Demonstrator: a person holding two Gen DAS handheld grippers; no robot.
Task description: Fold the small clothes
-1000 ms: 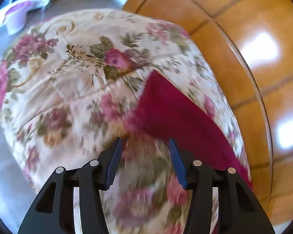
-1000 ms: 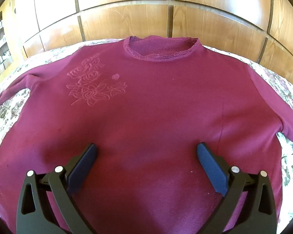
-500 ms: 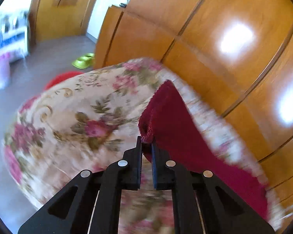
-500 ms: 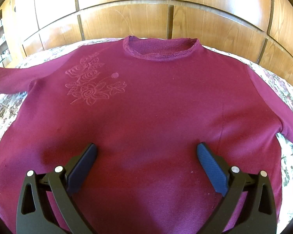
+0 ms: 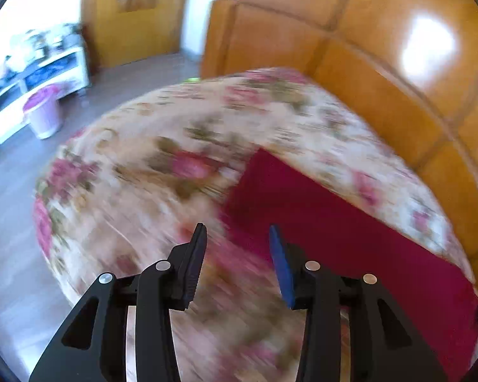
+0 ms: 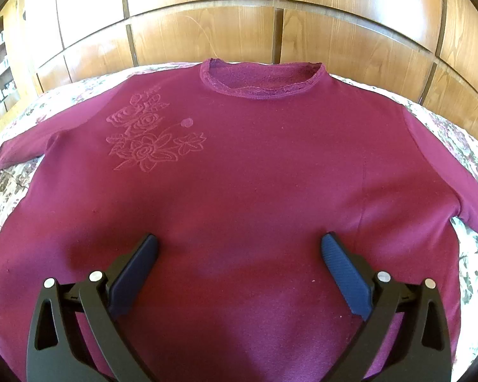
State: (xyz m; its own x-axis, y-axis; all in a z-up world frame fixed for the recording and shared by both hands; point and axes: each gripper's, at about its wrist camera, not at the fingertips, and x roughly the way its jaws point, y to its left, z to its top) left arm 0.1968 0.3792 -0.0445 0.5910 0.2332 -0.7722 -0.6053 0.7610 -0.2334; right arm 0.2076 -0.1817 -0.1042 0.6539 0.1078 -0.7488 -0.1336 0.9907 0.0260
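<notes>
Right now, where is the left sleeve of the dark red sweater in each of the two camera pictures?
Left wrist view: the sleeve lies flat on the flowered bedcover, running from the centre to the lower right, just ahead of the open left gripper.
Right wrist view: the same sleeve is at the far left edge, stretched out from the sweater.
Shared landmark: the wooden headboard.

The left gripper point(image 5: 237, 234), shut on the sleeve point(image 5: 334, 222) half a second ago, now has its jaws apart; the sleeve apparently lies flat again.
</notes>
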